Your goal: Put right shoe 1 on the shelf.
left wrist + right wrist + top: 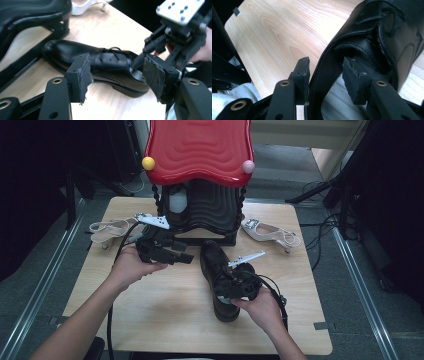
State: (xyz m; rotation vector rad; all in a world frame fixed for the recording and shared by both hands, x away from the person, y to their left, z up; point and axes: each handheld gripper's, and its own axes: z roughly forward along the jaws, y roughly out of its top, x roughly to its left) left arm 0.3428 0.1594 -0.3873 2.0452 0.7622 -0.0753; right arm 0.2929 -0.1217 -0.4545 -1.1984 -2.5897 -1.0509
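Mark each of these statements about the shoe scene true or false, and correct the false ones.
1. The right gripper has one jaw inside the heel opening of the black shoe and one outside its collar. True.
2. The left gripper is shut on the black shoe. False: its jaws stand open, with the shoe lying beyond them on the table.
3. Two pale high-heeled sandals lie on the table, one at the left of the black stand and one at its right. True.
4. The black shoe sits on the stand's lower shelf. False: it rests on the wooden table in front of the stand.
5. The stand's top is blue. False: it is red.
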